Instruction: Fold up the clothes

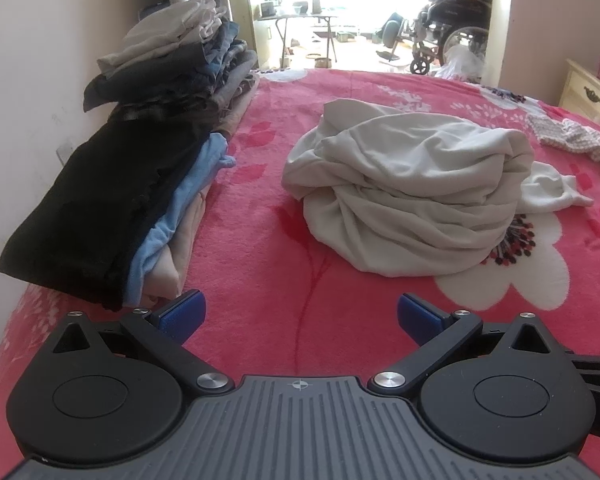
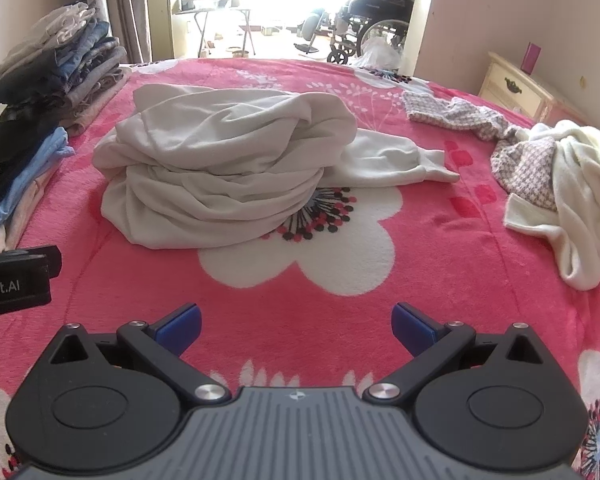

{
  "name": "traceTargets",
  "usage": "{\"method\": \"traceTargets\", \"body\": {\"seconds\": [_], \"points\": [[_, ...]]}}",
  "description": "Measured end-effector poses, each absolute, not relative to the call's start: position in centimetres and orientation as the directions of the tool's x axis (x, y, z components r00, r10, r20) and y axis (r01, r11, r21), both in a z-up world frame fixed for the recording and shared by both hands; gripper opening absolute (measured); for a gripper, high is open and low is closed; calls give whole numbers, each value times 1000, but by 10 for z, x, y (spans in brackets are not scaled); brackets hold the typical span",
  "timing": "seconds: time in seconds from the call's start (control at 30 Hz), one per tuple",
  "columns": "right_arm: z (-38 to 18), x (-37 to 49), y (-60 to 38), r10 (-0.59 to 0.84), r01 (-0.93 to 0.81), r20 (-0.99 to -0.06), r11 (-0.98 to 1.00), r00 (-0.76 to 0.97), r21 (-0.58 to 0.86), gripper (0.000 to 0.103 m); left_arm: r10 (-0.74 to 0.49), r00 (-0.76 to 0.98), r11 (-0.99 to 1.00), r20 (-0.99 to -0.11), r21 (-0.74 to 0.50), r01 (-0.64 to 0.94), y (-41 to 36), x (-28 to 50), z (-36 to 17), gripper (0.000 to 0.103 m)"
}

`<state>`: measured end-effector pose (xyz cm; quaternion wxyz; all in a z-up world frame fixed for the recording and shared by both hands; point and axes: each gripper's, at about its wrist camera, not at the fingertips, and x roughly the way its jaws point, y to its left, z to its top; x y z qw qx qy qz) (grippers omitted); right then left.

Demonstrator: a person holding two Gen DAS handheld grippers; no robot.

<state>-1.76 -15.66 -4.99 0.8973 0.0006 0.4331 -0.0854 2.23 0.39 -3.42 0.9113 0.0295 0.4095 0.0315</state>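
Both grippers' spread fingers [image 1: 182,314] face crumpled white garment [image 1: 404,192] ahead, apart.

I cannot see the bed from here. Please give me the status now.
Left gripper open, empty. Right gripper open, empty. Crumpled white garment unfolded on pink blanket, untouched. Nothing between the grippers and it.

Pale walls [image 1: 28,92] at nine and three o'clock. Curtain [image 2: 120,8] at eleven. Bright, washed-out doorway [image 1: 364,8] at twelve, with folding table [image 1: 296,24] and wheelchair [image 2: 374,20] beyond. Cream nightstand [image 2: 516,88] at two.
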Motion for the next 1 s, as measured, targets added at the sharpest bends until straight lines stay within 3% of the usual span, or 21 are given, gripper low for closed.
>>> {"method": "traceTargets", "body": {"seconds": [0.23, 0.37, 0.47, 0.63, 0.8, 0.93, 1.0], "points": [[-65, -2, -163, -156, 162, -788, 984, 595, -73, 103, 54, 665, 999, -745, 39, -37, 8, 37, -47, 103], [-67, 8, -173, -47, 67, -759, 998, 650, -5, 103, -15, 675, 1000, -738, -6, 16, 11, 49, -58, 103], [-59, 22, -183, 51, -55, -648, 998, 760, 15, 103, -31, 694, 1000, -719, -23, 21, 15, 63, -68, 103], [-44, 72, -193, 123, -196, -409, 970, 904, -143, 103, -41, 773, 999, -633, -22, 35, 22, 96, -77, 103], [-45, 168, -221, 123, -202, -535, 975, 836, -91, 103, -132, 828, 990, -545, -25, 141, 18, 142, -76, 103], [-74, 230, -250, 121, -89, -680, 993, 723, 82, 101, -179, 789, 967, -588, 44, 252, -6, 188, -89, 100], [-94, 256, -267, 159, -10, -757, 980, 634, 197, 92, -177, 756, 955, -630, 74, 286, -17, 207, -99, 86]]}}
